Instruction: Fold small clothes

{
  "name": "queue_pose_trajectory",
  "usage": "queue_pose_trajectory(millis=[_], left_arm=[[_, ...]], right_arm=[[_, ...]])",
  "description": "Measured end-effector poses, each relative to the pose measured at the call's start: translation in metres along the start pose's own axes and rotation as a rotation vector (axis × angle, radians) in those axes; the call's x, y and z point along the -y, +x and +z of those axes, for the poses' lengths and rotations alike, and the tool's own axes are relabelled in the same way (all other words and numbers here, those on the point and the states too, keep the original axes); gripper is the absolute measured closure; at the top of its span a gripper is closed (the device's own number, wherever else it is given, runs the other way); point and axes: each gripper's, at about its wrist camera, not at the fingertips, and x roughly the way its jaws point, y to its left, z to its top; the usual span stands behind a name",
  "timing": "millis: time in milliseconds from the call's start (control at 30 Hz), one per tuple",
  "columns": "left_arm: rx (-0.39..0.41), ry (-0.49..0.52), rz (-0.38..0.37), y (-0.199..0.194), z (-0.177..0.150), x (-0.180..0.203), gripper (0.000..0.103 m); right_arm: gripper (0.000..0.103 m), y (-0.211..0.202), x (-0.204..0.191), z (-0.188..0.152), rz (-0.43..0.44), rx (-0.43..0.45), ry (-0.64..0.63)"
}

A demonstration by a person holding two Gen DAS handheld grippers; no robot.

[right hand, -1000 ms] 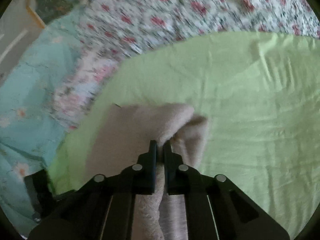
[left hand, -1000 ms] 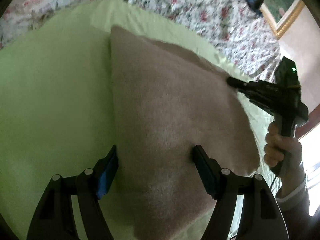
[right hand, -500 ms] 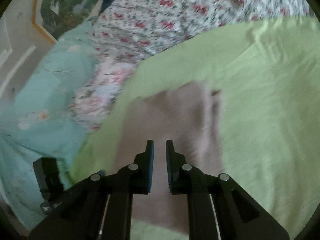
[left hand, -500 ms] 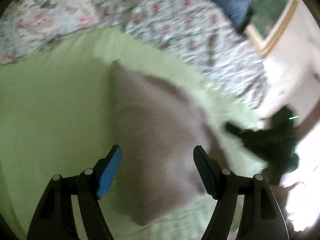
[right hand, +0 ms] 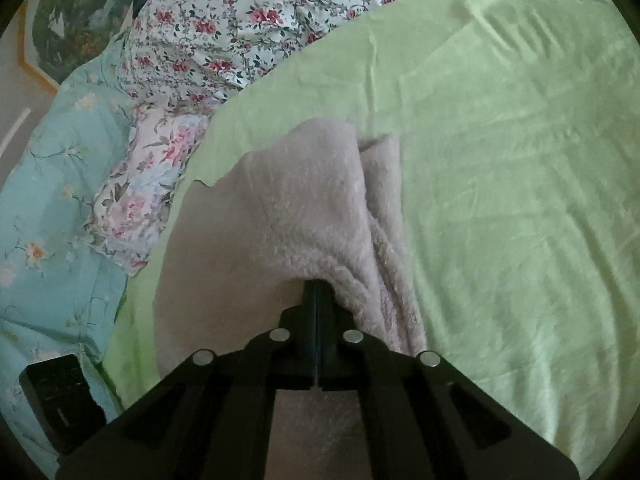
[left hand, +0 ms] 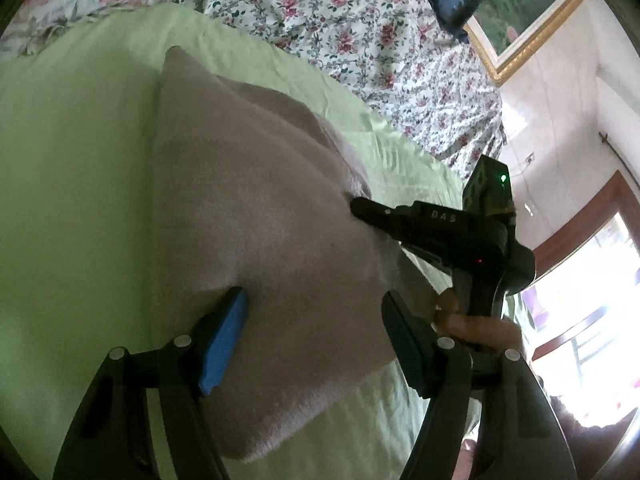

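One cloth [left hand: 256, 240], beige and fleecy, lies on the green sheet [left hand: 72, 200], apparently folded over at least once, though the layers are hard to count. The right gripper [right hand: 316, 292] is pinched tight on a raised edge of it, lifting a fold. The left gripper [left hand: 316, 320] hovers over the cloth's near end, jaws wide, holding nothing. Judged so, folding is midway: this flap needs laying over and flattening.

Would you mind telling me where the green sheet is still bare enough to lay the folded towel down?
Bare green sheet lies right of the towel, up to the floral quilt. In the left wrist view, another bare strip lies left of the towel. It is crowded on the towel's other side, where the right hand-held gripper pinches it near the sheet's edge.
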Motion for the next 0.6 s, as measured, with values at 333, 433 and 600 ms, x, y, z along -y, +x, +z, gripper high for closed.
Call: queue_pose_trajectory(millis=[333, 433, 600], left_arm=[[-0.017, 0.061, 0.039, -0.028, -0.043, -0.004, 0.033], [-0.020, 0.046, 0.035, -0.023, -0.048, -0.008, 0.033], [-0.022, 0.062, 0.064, -0.017, -0.049, 0.000, 0.028]], right_arm=[[0.098, -0.057, -0.035, -0.082, -0.066, -0.064, -0.207], [0.103, -0.054, -0.005, -0.094, -0.143, -0.060, -0.171], [0.103, -0.059, 0.004, -0.084, -0.146, -0.031, -0.104]])
